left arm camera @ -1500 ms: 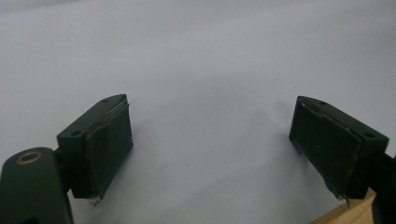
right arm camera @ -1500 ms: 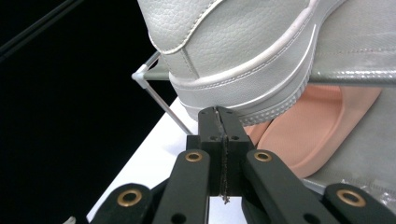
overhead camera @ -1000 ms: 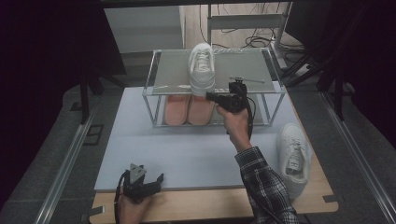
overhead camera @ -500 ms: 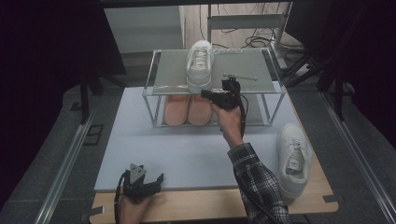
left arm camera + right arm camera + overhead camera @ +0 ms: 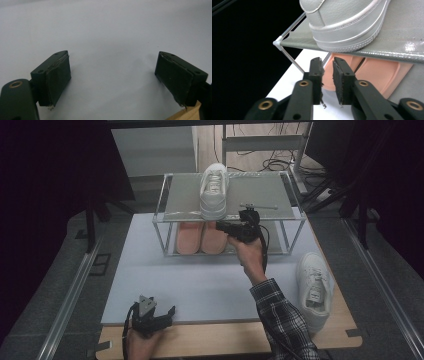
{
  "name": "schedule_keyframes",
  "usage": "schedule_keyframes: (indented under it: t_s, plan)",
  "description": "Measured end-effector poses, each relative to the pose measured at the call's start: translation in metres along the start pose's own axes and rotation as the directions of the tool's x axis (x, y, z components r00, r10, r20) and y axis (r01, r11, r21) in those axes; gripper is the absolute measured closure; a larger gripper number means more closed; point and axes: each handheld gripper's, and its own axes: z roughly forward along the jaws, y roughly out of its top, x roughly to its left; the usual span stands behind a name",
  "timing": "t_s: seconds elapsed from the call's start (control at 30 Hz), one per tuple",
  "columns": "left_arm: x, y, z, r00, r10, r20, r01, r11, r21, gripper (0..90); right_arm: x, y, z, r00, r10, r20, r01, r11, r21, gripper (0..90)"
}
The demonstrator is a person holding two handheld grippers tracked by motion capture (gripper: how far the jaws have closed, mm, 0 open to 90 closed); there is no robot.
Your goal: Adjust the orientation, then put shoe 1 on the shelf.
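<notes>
**shelfwatcher:** Since the earlier shot the right gripper (image 5: 222, 225) has backed a little off the white sneaker (image 5: 213, 190) sitting on the top tier of the shoe rack (image 5: 280, 200), and its jaws have just been opening. In the right gripper view they stand a narrow gap apart with nothing between them, hanging just below the rack's front edge, right under the sneaker's heel. So to me that reads as the let-go after placing shoe number one.

**plaidfan:** Agreed, the shoe stands by itself on the rack's top tier, clear of the pads. What's on the rack's lower level?

**shelfwatcher:** A pair of pink slippers (image 5: 201, 238), side by side directly under the sneaker. The second white sneaker (image 5: 313, 287) lies well to the right of the rack, on the table's wooden edge.

**plaidfan:** And the left gripper (image 5: 167, 314)?

**shelfwatcher:** Parked well in front of the rack at the near edge of the white mat (image 5: 200, 280), jaws wide apart over bare mat, holding nothing.

**plaidfan:** Next move, I'd guess: pull the right gripper clear of the rack, open wider, swing over to the second sneaker and grab it by the collar or heel. Then it needs the free spot on the top tier beside the first one.
</notes>
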Motion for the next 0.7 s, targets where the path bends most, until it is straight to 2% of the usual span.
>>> schedule_keyframes:
  t_s: [0.3,0.43,0.53,0.7]
  plan:
    - [0.0,0.0,0.0,1.0,0.0,-0.003,0.0,1.0,0.001,13.2,-0.002,-0.012,-0.008,0.9976,-0.063,0.028,0.062,0.998,0.024,57.4]
    - [0.0,0.0,-0.001,1.0,0.0,-0.002,0.0,1.0,0.004,13.3,-0.005,-0.019,-0.01,0.9932,-0.109,0.043,0.106,0.993,0.051,51.4]
    - [0.0,0.0,-0.001,1.0,0.0,-0.002,0.0,1.0,0.004,13.3,-0.006,-0.025,-0.011,0.987,-0.149,0.059,0.145,0.987,0.071,47.0]
    - [0.0,0.0,-0.001,1.0,0.0,-0.003,0.0,1.0,0.004,13.3,-0.005,-0.032,-0.015,0.9679,-0.231,0.099,0.222,0.97,0.097,41.8]
